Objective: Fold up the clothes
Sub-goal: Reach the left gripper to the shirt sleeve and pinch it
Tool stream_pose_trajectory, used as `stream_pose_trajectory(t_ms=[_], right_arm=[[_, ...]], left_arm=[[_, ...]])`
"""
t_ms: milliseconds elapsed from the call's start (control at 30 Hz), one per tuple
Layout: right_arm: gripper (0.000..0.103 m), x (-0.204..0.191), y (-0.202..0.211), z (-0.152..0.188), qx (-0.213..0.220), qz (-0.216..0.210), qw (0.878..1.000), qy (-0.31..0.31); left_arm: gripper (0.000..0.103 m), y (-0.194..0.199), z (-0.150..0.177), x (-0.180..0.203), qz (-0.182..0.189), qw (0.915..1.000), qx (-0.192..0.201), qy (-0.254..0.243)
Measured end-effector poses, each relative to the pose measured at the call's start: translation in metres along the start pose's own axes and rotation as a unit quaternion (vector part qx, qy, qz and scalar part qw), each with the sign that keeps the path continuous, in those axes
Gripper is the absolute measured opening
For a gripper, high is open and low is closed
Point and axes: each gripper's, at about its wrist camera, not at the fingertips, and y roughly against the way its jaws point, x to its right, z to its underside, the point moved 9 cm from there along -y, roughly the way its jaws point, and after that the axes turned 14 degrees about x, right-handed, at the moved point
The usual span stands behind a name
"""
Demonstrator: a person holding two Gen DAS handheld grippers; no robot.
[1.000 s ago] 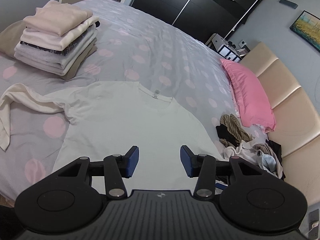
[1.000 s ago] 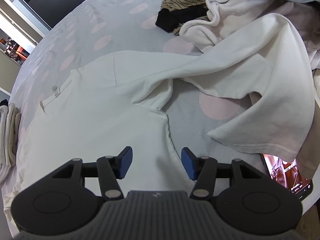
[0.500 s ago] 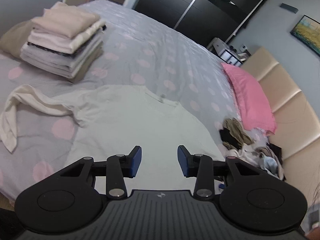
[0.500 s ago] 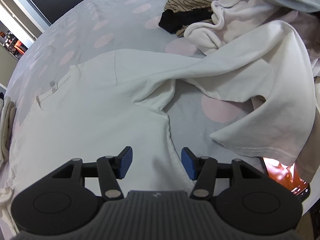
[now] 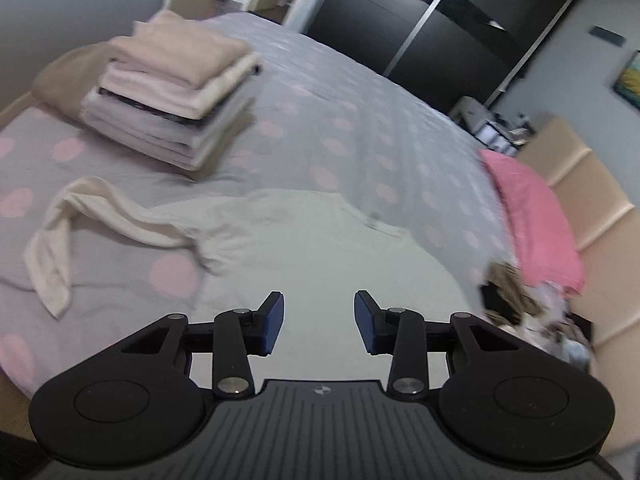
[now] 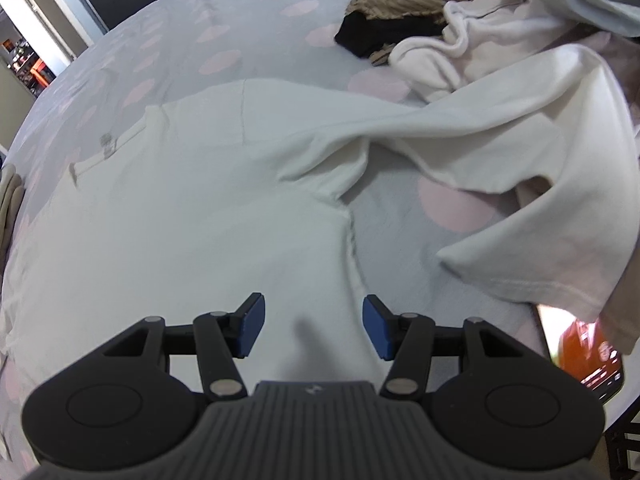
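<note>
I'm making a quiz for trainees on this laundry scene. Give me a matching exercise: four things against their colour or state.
Things:
1. pillow
2. long-sleeved shirt
3. stack of clothes
4. left claw

States:
A. open, holding nothing
B. folded and piled
C. pink
D. white, spread out on the bed

Pairs: 1-C, 2-D, 3-B, 4-A
</note>
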Motion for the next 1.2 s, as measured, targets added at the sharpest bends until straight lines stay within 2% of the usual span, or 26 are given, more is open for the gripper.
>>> stream_pose_trajectory(t_ms=[167, 233, 400, 533, 633, 867, 900, 1000, 1200], right_arm=[[0.058, -0.006, -0.002, 0.001, 0.004, -0.004, 1.0, 0.013], [0.058, -0.006, -0.003, 0.0, 0.006, -0.004, 1.0, 0.014], [0.058, -0.007, -0.006, 0.001, 0.002, -0.007, 1.0, 0.01], [0.058, -0.009, -0.008, 0.003, -0.002, -0.01, 1.0, 0.011], [0.058, -0.013, -0.01, 0.004, -0.004, -0.014, 1.0, 0.013], [0.058, -0.019, -0.016, 0.01, -0.012, -0.019, 0.999, 0.024], [0.059, -0.02, -0.016, 0.011, -0.013, -0.02, 0.999, 0.026], [0.058, -0.018, -0.019, 0.015, -0.018, -0.018, 0.999, 0.026], [0.059, -0.013, -0.021, 0.015, -0.023, -0.014, 0.999, 0.022]], left_arm=[[0.037, -0.041, -0.016, -0.09, -0.074, 0.9973, -0.001, 0.002], [0.037, -0.056, -0.02, -0.135, -0.118, 0.993, -0.004, 0.008], [0.037, -0.087, -0.016, -0.246, -0.239, 0.9706, -0.016, 0.024], [0.036, -0.104, -0.001, -0.32, -0.311, 0.9488, -0.03, 0.044], [0.036, -0.116, 0.014, -0.35, -0.318, 0.9439, -0.047, 0.077], [0.035, -0.141, 0.025, -0.354, -0.298, 0.9502, -0.045, 0.077], [0.024, -0.143, 0.025, -0.349, -0.289, 0.9533, -0.045, 0.075], [0.004, -0.14, 0.02, -0.341, -0.272, 0.9581, -0.037, 0.081], [0.003, -0.103, -0.04, -0.347, -0.276, 0.957, 0.039, 0.081]])
